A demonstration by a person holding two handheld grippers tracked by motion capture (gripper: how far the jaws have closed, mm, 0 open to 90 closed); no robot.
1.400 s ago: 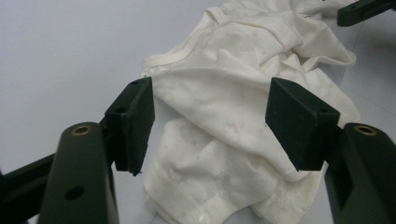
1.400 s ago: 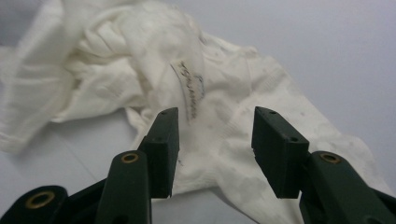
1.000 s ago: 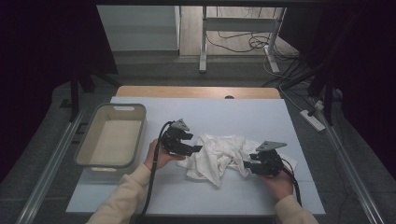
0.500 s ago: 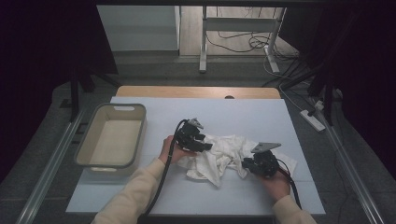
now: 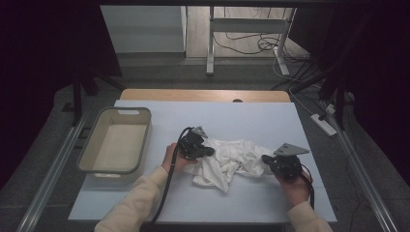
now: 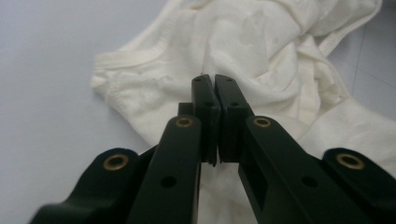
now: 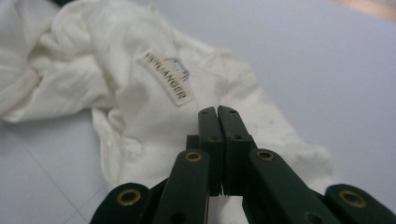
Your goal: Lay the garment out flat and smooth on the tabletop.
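Pale blue table (image 5: pixel 145 203) carries one crumpled white cloth (image 5: pixel 227 162) at its middle and one beige bin (image 5: pixel 116 140) well left of the cloth. Left gripper (image 6: pixel 214 80) sits at the cloth's left edge; its jaws have just been closing and now meet over a fold, though whether fabric is pinched cannot be told. Right gripper (image 7: pixel 216 112) sits at the cloth's right edge, jaws likewise just closed together, above the hem near one sewn label (image 7: pixel 166 77). Grippers: two.
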